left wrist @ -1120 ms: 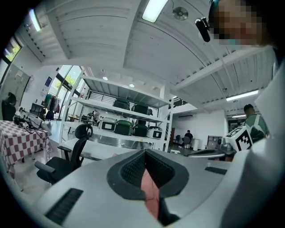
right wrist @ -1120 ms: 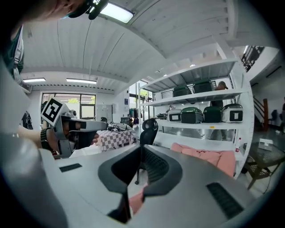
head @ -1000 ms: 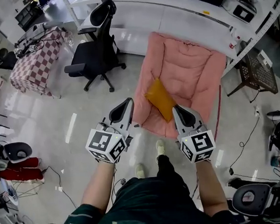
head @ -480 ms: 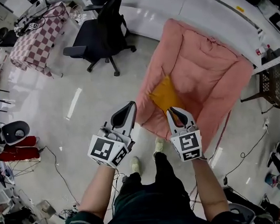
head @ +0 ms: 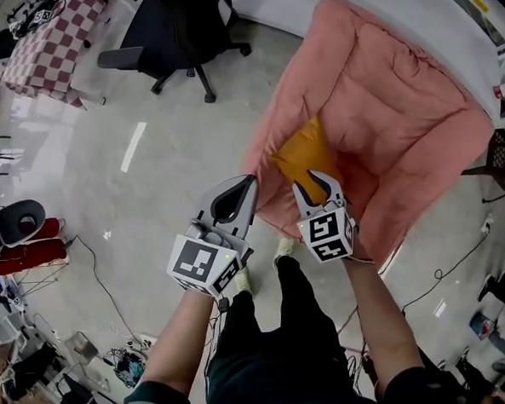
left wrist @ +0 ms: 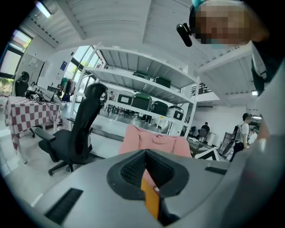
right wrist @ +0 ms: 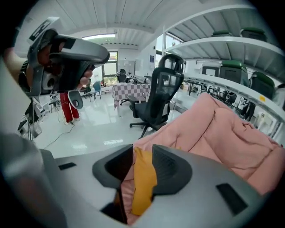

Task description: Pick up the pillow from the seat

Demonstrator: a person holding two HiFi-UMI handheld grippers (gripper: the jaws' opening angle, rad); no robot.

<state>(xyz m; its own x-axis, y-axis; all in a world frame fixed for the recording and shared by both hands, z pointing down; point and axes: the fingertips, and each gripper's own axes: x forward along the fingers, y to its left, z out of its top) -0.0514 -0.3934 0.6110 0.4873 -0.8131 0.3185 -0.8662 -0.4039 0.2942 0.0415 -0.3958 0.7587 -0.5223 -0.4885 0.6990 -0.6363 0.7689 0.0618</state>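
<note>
At 12 o'clock from right gripper (head: 317,181), on pink seat (head: 400,102): orange pillow (head: 305,153). Spread half-open, just-opening, empty jaws wider; straddle pillow's near edge before closing. Keep left gripper (head: 248,183), shut and empty, at 9 o'clock.

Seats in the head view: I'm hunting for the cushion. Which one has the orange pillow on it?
The pink padded seat, where the orange pillow lies near its front edge; the black office chair carries none.
</note>
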